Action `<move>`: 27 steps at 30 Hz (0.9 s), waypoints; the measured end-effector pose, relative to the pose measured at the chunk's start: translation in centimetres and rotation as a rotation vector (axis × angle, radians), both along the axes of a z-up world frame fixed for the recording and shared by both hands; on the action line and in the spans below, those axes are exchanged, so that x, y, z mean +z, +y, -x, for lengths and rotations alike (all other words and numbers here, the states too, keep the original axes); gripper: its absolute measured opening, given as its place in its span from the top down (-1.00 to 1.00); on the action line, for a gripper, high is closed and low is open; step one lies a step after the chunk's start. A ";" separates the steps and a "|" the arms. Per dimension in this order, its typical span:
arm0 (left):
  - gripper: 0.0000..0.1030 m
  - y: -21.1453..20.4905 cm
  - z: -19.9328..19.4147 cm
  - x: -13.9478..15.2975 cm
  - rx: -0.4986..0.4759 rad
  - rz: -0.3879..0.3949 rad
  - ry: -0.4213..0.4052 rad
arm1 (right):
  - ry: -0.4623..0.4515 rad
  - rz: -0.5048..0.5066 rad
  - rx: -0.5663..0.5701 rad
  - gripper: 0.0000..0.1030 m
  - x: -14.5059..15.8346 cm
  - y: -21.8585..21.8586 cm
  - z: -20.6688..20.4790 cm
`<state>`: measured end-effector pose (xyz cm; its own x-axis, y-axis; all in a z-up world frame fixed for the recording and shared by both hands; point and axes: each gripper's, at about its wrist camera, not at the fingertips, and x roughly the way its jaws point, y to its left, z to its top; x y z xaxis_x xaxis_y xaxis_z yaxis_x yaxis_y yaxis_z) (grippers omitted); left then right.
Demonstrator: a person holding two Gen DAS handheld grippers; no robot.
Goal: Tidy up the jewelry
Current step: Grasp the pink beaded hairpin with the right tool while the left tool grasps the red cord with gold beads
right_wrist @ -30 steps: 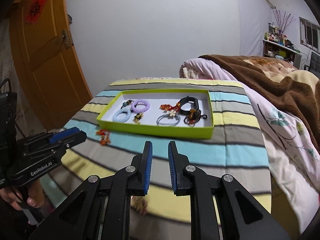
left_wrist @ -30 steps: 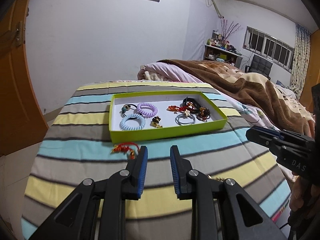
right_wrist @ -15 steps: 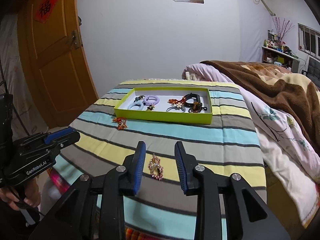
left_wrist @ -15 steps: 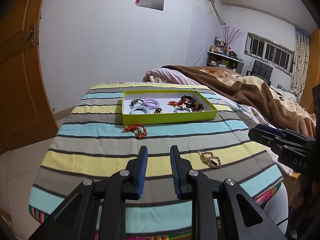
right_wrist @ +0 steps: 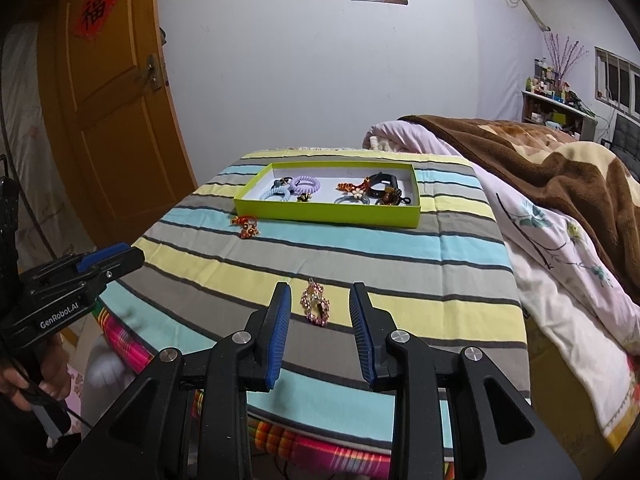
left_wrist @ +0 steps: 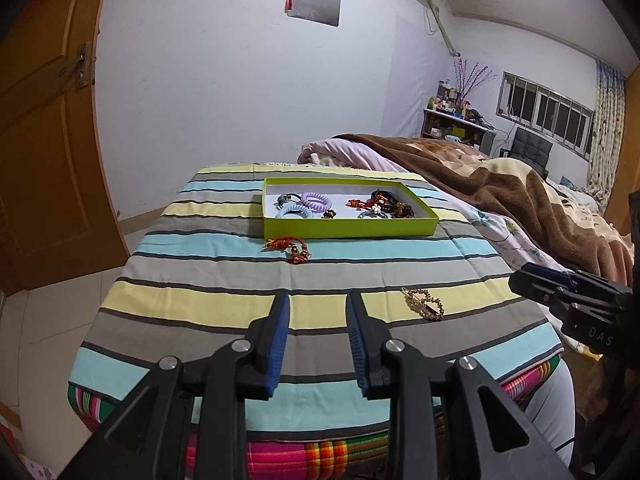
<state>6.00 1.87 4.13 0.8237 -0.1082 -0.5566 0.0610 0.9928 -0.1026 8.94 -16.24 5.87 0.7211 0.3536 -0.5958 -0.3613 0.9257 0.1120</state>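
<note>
Home bedroom, blanketed bed [left_wrist: 500, 184], door [right_wrist: 108, 92]

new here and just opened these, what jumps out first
The lime-green shallow cardboard tray of hair ties and trinkets sits at the far end of the striped bedcloth. Nearer, a pink beaded oval brooch lies between the open right gripper fingers, and a red-and-gold knotted charm lies just outside the tray.

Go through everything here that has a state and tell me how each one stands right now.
Left claw: open, empty.
Right claw: open, framing the pink beaded hair clip, not touching.
Lime-green cardboard tray: lidless, holding hair ties and trinkets.
Red knotted charm: loose on the striped cloth, outside the tray.
Orange wooden door: shut.
</note>
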 end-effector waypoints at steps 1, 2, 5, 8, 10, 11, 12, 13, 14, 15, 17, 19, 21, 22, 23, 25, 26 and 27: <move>0.41 0.1 0.0 0.0 0.002 0.000 0.000 | 0.003 0.001 0.001 0.40 -0.1 0.0 0.0; 0.41 0.1 0.0 0.0 0.003 0.000 0.000 | 0.005 0.002 0.001 0.40 -0.1 0.1 0.0; 0.41 0.1 0.0 -0.2 0.003 -0.002 0.001 | 0.010 0.006 0.007 0.40 -0.4 0.2 0.1; 0.41 0.0 -0.2 -0.4 0.000 -0.002 0.007 | 0.014 0.010 0.008 0.40 -0.6 0.3 -0.1; 0.41 0.0 -0.5 -0.6 0.000 -0.001 0.013 | 0.020 0.010 0.009 0.40 -0.7 0.4 -0.3; 0.41 0.0 -0.6 -0.7 0.000 -0.001 0.016 | 0.023 0.012 0.009 0.40 -0.8 0.4 -0.4; 0.41 0.1 -0.7 -0.8 0.000 0.000 0.018 | 0.026 0.012 0.009 0.40 -0.9 0.4 -0.5; 0.41 0.1 -0.8 -0.9 0.000 -0.001 0.020 | 0.031 0.012 0.009 0.40 -1.1 0.5 -0.7; 0.41 0.2 -1.0 -1.0 0.000 -0.002 0.022 | 0.035 0.012 0.010 0.40 -1.2 0.5 -0.8; 0.41 0.2 -1.1 -1.0 0.000 -0.003 0.024 | 0.039 0.014 0.012 0.40 -1.4 0.6 -1.0; 0.40 0.3 -1.5 -1.2 0.002 -0.002 0.031 | 0.048 0.019 0.017 0.40 -1.8 0.8 -1.3; 0.39 0.4 -1.8 -1.4 0.005 -0.001 0.036 | 0.060 0.024 0.024 0.40 -2.3 1.1 -1.9; 0.32 0.6 -2.1 -1.6 0.008 0.001 0.040 | 0.075 0.034 0.033 0.40 -2.9 1.4 -2.4; 0.29 0.7 -2.3 -1.7 0.009 0.003 0.042 | 0.081 0.038 0.037 0.40 -3.2 1.5 -2.7; 0.28 0.8 -2.5 -1.8 0.011 0.005 0.045 | 0.086 0.042 0.042 0.40 -3.5 1.7 -3.0; 0.28 1.0 -2.9 -2.1 0.015 0.008 0.053 | 0.102 0.053 0.052 0.40 -4.3 2.1 -3.7; 0.28 1.1 -3.1 -2.2 0.016 0.010 0.057 | 0.108 0.059 0.056 0.40 -4.6 2.3 -4.0; 0.28 1.2 -3.3 -2.3 0.018 0.011 0.060 | 0.112 0.065 0.060 0.40 -4.9 2.5 -4.3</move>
<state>9.33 3.10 1.80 0.7906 -0.1002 -0.6041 0.0368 0.9925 -0.1164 13.25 -13.79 0.98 0.6275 0.3523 -0.6944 -0.4047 0.9094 0.0957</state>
